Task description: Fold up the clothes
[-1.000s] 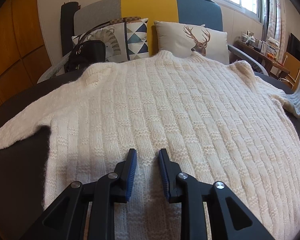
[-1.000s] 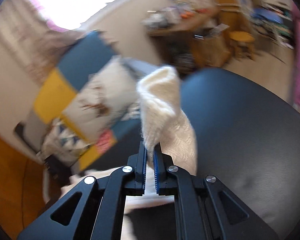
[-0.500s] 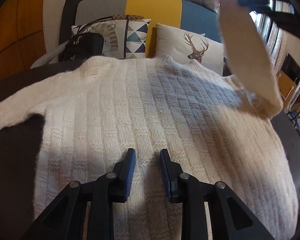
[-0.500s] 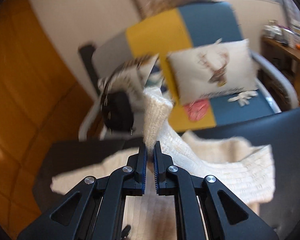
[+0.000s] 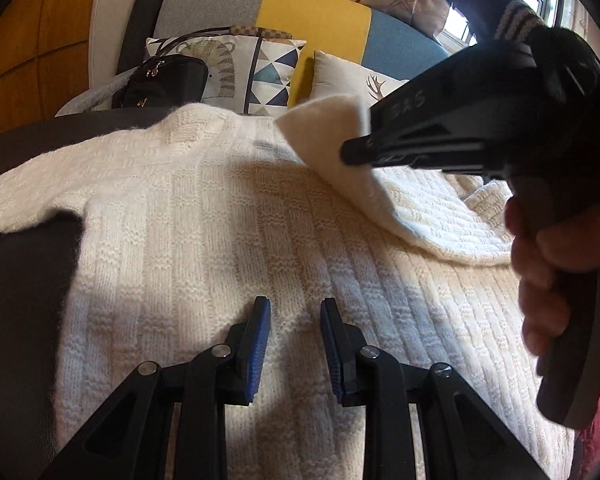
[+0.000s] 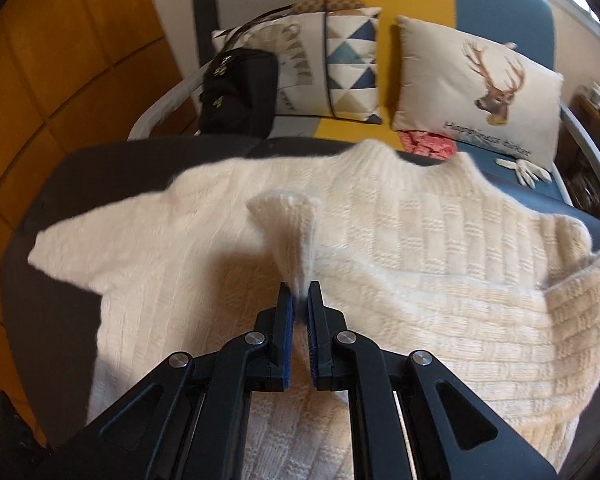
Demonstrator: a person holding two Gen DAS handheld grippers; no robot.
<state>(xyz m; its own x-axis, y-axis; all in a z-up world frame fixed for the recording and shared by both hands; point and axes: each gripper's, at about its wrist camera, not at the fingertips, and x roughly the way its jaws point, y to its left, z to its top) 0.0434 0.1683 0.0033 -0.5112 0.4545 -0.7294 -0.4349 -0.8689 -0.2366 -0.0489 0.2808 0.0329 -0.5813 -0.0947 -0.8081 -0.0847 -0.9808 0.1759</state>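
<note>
I am carrying the cuff point(image 6: 290, 220), pinched in my right gripper point(image 6: 299, 300), over the cream sweater point(image 5: 220, 220) spread on the dark table point(image 5: 16, 280); my left gripper point(image 5: 294, 316) is hovering parted, empty. The left sleeve point(image 5: 24, 204) and body are awaiting folding.

Both looking down steeply, close over the same white sweater point(image 5: 204, 240) on the dark table point(image 6: 60, 184), toward the sofa point(image 6: 500, 4); left view also catching the right gripper point(image 5: 350, 150).
</note>
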